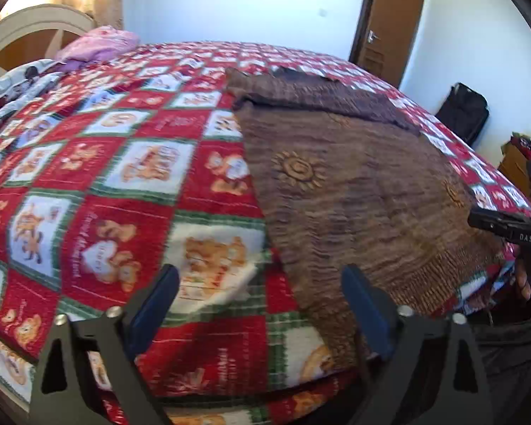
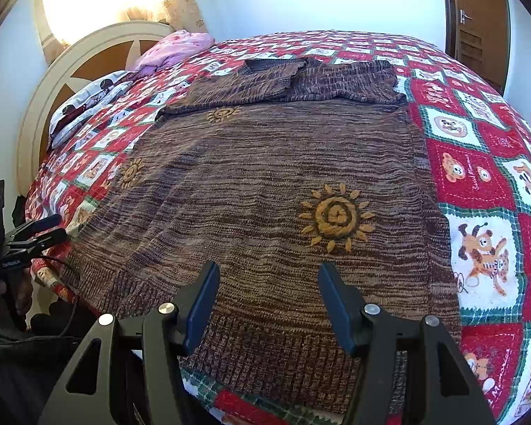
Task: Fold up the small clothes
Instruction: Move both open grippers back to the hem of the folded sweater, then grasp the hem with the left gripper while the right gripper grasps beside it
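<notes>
Right tongs [image 2: 267, 302] gape half-wide over sweater [image 2: 265, 184] hem, gripping nothing I see. Left tongs [image 1: 260, 306] wide open, empty, at sweater's edge. Sweater flat on quilt [image 1: 106, 184], sleeves seemingly folded across top.

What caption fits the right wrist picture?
Open right claw hovers over brown knitted sweater spread on red teddy-bear quilt.

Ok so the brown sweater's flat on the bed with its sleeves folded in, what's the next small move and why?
Probably lower both grippers onto the ribbed hem and pinch it. The sweater lies flat, hem nearest; the right gripper hovers open over it, and the left gripper stands open at its near left corner, holding nothing.
</notes>
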Motion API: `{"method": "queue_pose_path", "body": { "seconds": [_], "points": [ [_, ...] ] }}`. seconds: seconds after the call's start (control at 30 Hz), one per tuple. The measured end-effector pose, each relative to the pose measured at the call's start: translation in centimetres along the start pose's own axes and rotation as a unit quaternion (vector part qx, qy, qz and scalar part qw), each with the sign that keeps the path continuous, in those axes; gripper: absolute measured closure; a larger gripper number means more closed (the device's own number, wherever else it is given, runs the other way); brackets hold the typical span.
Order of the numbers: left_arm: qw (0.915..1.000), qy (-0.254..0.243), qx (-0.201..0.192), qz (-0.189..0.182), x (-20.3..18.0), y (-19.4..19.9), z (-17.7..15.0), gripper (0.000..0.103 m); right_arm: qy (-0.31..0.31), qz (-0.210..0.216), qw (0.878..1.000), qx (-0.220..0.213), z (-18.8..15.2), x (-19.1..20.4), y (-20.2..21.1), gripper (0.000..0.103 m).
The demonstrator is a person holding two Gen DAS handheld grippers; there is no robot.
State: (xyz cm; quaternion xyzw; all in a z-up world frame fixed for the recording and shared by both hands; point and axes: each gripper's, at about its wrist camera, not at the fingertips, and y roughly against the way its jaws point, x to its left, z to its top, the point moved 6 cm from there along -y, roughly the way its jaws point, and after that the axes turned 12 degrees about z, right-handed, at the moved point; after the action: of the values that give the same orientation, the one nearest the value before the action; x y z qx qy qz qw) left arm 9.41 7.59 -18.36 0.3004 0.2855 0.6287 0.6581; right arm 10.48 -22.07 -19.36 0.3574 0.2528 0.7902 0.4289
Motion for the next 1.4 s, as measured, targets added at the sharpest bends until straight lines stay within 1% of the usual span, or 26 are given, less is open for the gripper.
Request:
{"method": "queue_pose_path", "body": {
  "seconds": [0.03,0.07,0.1,0.13,0.17,0.27,0.3,0.4,0.43,0.47,0.5,0.53,0.63,0.67,0.7,0.87,0.97,1.07,1.23,1.33,1.4],
  "points": [
    [0.9999,-0.004,0.005,-0.009,-0.4,-0.1,-0.2,0.025,-0.001,0.0,1.0,-0.001,0.0,0.0,0.0,0.044],
    [0.9997,-0.01,0.014,-0.018,-0.9,-0.2,-0.5,0.029,-0.001,0.0,1.0,-0.001,-0.1,0.0,0.1,0.044],
    [0.9991,-0.015,0.024,-0.032,-1.5,-0.3,-0.8,0.035,-0.002,0.0,1.0,-0.001,-0.1,0.0,0.1,0.044],
    [0.9981,-0.021,0.034,-0.048,-2.2,-0.3,-1.2,0.038,-0.003,-0.001,1.0,-0.002,-0.2,-0.1,0.3,0.043],
    [0.997,-0.028,0.043,-0.057,-2.9,-0.3,-1.6,0.039,-0.003,-0.003,1.0,-0.003,-0.3,-0.2,0.4,0.044],
    [0.9958,-0.061,0.039,-0.055,-4.3,0.2,-2.2,0.04,-0.004,-0.009,1.0,-0.004,-0.6,-0.4,0.8,0.043],
    [0.995,-0.071,0.041,-0.058,-4.8,0.5,-2.4,0.045,-0.003,-0.013,1.0,-0.004,-0.7,-0.5,1.1,0.043],
    [0.9943,-0.079,0.043,-0.057,-5.0,0.7,-2.6,0.051,-0.006,-0.016,1.0,-0.007,-1.1,-0.8,1.7,0.043],
    [0.9944,-0.077,0.045,-0.057,-5.0,0.6,-2.5,0.056,-0.01,-0.016,1.0,-0.009,-1.3,-0.9,2.1,0.043],
    [0.9945,-0.076,0.046,-0.055,-4.9,0.6,-2.5,0.059,-0.012,-0.017,1.0,-0.011,-1.3,-1.1,2.4,0.043],
    [0.9946,-0.074,0.048,-0.054,-4.7,0.6,-2.5,0.063,-0.015,-0.019,1.0,-0.014,-1.5,-1.4,2.8,0.043],
    [0.9947,-0.068,0.05,-0.058,-4.6,0.7,-2.5,0.07,-0.018,-0.021,1.0,-0.015,-1.6,-1.6,3.0,0.043],
    [0.9946,-0.063,0.051,-0.065,-4.5,0.5,-2.5,0.081,-0.033,-0.029,0.999,-0.014,-2.0,-2.6,3.4,0.043],
    [0.9942,-0.062,0.052,-0.072,-4.6,0.5,-2.4,0.087,-0.037,-0.031,0.999,-0.016,-2.1,-2.9,3.6,0.043],
    [0.9934,-0.061,0.055,-0.08,-4.7,0.4,-2.5,0.091,-0.041,-0.033,0.998,-0.019,-2.1,-3.1,3.8,0.043],
    [0.9931,-0.053,0.049,-0.093,-4.6,0.7,-2.4,0.093,-0.044,-0.042,0.998,-0.029,-2.4,-3.4,5.6,0.043],
    [0.9931,-0.046,0.032,-0.103,-4.5,1.3,-1.9,0.093,-0.05,-0.057,0.997,-0.029,-3.0,-4.0,6.4,0.043],
    [0.9935,-0.04,0.024,-0.104,-4.2,1.4,-1.5,0.093,-0.065,-0.061,0.996,-0.024,-3.8,-4.8,6.9,0.043],
    [0.9942,-0.027,0.026,-0.101,-3.7,1.1,-1.3,0.093,-0.073,-0.061,0.995,-0.028,-4.3,-5.0,7.6,0.043],
    [0.9944,-0.027,0.023,-0.099,-3.7,1.2,-1.3,0.093,-0.078,-0.082,0.993,-0.039,-4.2,-5.3,8.2,0.043],
    [0.9945,-0.025,0.024,-0.099,-3.7,1.1,-1.4,0.093,-0.087,-0.091,0.991,-0.036,-4.4,-5.8,8.3,0.043]
  ]
}}
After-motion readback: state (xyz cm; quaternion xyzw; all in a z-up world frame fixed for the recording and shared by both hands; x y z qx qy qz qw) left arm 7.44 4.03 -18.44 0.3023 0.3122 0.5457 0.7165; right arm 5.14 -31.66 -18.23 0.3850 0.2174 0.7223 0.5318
